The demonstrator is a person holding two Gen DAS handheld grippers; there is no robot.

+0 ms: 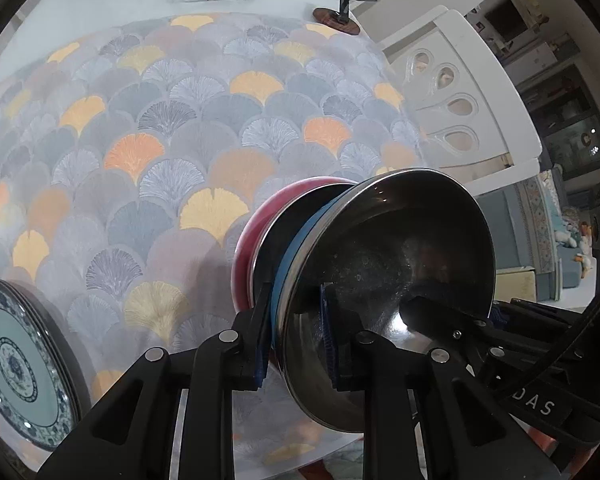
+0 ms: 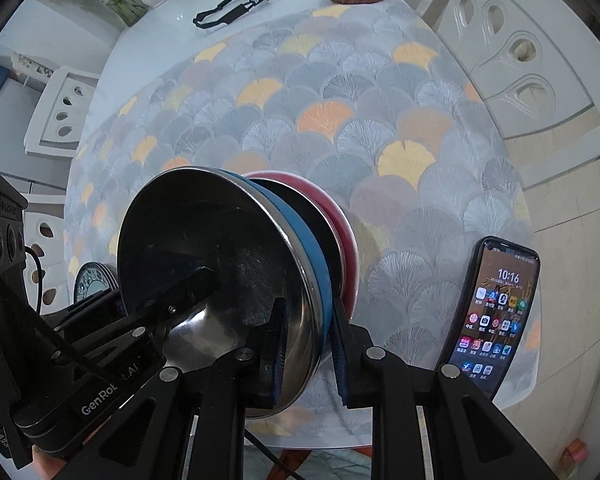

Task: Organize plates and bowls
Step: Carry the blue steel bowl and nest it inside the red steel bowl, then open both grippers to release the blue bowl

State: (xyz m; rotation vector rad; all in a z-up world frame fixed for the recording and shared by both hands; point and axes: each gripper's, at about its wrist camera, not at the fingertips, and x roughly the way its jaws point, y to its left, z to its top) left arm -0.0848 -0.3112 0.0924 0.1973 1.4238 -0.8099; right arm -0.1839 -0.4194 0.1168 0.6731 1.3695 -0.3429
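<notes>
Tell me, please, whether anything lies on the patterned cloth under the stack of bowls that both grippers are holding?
Nothing visible does. The cloth around and beyond the bowl stack is bare; the phone and the blue-patterned plates sit off to either side.

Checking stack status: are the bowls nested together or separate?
Nested: the steel bowl sits inside the blue bowl, with the red bowl outermost.

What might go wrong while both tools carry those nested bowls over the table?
Each tool pinches only the rim of the steel bowl, so the stack could tilt and the red bowl underneath slip out. Set down carelessly, it could hit the patterned plate or the phone.
</notes>
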